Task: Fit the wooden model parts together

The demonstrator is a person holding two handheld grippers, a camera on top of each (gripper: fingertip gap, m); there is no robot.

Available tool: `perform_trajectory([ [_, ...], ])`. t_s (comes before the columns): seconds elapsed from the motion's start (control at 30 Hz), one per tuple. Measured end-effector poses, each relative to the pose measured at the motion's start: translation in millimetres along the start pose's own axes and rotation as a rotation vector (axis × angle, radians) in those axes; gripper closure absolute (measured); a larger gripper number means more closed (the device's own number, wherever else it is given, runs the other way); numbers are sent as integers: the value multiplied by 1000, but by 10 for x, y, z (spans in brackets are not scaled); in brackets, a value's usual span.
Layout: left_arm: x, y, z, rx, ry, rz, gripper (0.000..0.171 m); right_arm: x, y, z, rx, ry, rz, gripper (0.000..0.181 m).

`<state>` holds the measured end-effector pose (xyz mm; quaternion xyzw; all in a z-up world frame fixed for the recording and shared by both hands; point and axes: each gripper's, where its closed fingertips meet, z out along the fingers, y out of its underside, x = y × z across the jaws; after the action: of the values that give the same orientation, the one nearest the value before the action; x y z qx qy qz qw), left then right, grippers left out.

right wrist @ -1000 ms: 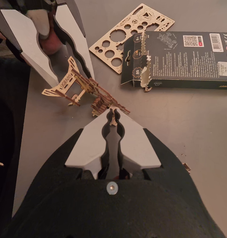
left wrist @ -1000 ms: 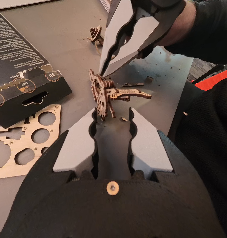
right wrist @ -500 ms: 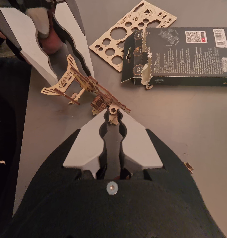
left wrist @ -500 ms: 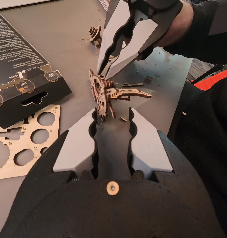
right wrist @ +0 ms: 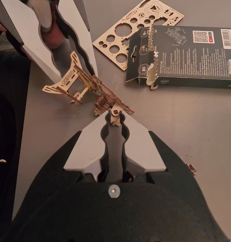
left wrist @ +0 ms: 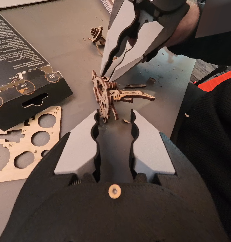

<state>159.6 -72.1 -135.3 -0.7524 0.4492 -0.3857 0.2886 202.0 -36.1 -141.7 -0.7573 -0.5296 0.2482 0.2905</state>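
Currently the model is lying on the grey worktop, its long axis running from the right claw toward the left claw. The right claw is pinching a small part against the model's near end. The left claw is standing wide apart, gripping nothing, flanking the opposite end.

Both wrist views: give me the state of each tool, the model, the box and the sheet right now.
Left tool: open, straddling the model's near end.
Right tool: shut on small wooden part, held against the model.
Wooden model: partly built, resting on the table.
Box: torn open, lying flat.
Wooden sheet: flat, many pieces punched out.
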Motion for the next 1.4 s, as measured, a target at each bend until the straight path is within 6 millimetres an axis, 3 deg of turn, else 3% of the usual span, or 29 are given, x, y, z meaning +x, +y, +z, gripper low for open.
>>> perform_trajectory([
  [0.33, 8, 10, 4, -7, 3, 3, 128, -11, 16, -20, -21, -22, -32, 173],
  [0.87, -1, 8, 4, -6, 3, -3, 130, -62, 27, -34, -71, -158, -312, 173],
  [1.4, 0, 7, 2, -6, 6, -4, 131, -63, 43, -37, -120, -261, -400, 172],
])
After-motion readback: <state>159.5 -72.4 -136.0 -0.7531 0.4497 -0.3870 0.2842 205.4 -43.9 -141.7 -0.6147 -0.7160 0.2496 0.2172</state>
